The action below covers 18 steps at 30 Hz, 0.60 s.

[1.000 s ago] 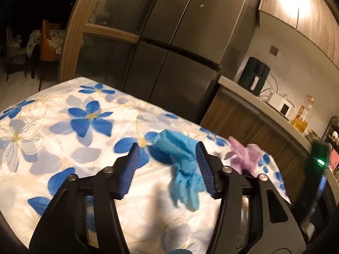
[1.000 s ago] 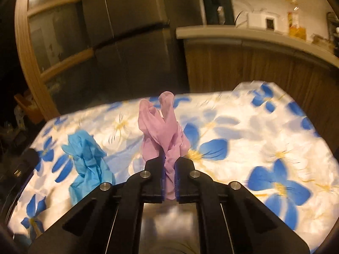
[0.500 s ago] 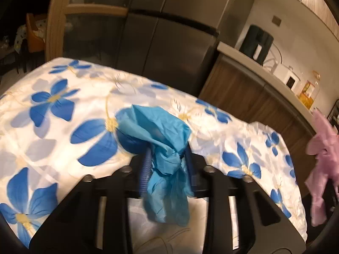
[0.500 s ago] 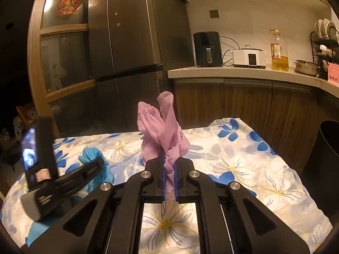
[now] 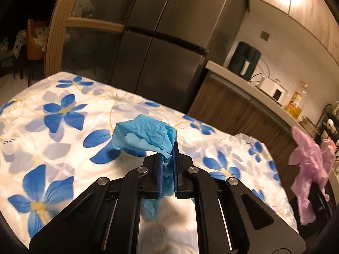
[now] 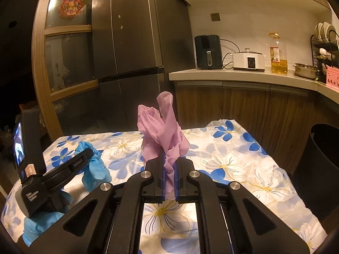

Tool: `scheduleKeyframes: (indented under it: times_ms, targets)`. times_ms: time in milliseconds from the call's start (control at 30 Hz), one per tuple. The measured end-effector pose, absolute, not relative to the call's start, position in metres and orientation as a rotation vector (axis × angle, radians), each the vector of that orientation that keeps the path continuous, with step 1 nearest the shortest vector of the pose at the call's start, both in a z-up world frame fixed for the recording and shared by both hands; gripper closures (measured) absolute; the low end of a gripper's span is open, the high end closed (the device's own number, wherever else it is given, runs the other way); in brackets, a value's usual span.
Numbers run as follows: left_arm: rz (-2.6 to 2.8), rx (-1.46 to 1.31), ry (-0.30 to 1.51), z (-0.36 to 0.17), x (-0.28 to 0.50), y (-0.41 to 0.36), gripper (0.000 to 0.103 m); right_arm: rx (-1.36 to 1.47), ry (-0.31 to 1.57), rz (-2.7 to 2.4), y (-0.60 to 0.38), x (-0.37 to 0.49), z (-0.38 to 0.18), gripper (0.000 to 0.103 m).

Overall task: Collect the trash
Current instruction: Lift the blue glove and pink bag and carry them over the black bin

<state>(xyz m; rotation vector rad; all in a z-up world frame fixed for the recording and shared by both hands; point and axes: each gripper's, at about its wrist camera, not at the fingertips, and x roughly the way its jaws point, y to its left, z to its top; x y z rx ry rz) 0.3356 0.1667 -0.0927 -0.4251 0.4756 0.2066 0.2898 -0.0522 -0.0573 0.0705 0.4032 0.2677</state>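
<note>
blue glove: lower part hung behind the left gripper, partly hidden. pink glove: lower end ran into the dark right edge in the left wrist view. bin: cut off at frame edge. gloved hand mostly hidden behind the gripper body.

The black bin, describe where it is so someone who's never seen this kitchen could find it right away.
Start at the table with the blue-flowered cloth in the middle of the kitchen. In the right wrist view, look past its right edge to the floor by the wooden lower cabinets. There stands the black bin, open-topped and plain; it is the only dark, round container at floor level, unlike the appliances up on the counter.
</note>
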Motion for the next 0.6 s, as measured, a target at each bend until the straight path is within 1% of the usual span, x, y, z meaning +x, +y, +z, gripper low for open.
scheduleKeyframes:
  times_ms: [200,600]
  targets:
    - [0.177,-0.415,0.427,-0.07,0.293,0.148,0.096,0.073,0.394,0.283,-0.066,0.269,-0.048,0.096]
    - [0.164,-0.366,0.394,-0.046,0.222,0.103,0.096,0.084,0.384,0.277,-0.1,0.224,-0.037,0.096]
